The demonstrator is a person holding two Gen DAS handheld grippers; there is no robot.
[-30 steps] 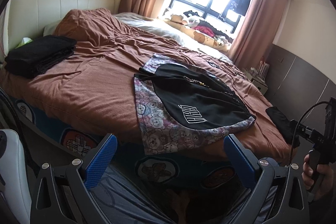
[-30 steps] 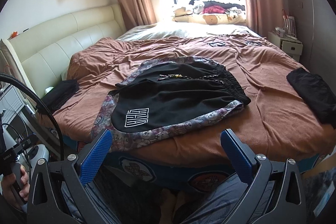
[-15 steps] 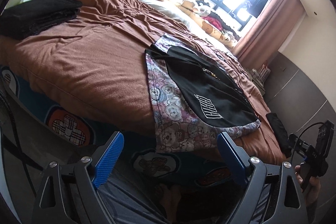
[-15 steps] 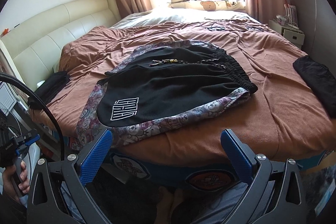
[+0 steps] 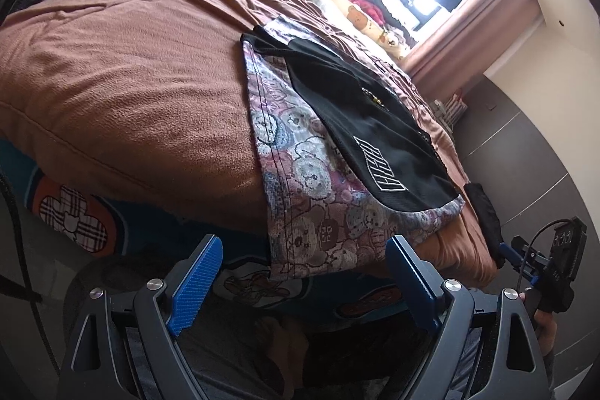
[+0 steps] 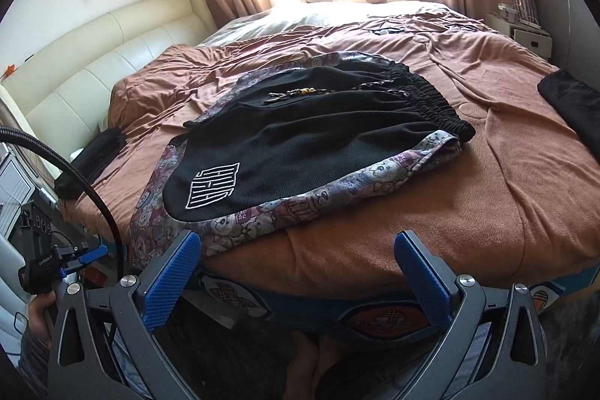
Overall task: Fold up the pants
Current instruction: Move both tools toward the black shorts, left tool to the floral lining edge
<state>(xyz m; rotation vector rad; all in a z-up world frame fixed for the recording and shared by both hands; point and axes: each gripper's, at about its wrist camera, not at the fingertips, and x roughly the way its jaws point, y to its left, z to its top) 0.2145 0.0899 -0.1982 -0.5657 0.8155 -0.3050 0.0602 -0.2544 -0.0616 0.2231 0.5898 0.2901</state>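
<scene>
We see the black pants (image 6: 311, 137) lying flat on a bear-print cloth (image 5: 300, 175) at the near edge of the bed (image 6: 506, 175); our left gripper (image 5: 303, 282) is spread wide with nothing between its fingers, just short of the cloth's hanging hem; our right gripper (image 6: 296, 272) is likewise spread and empty.
</scene>
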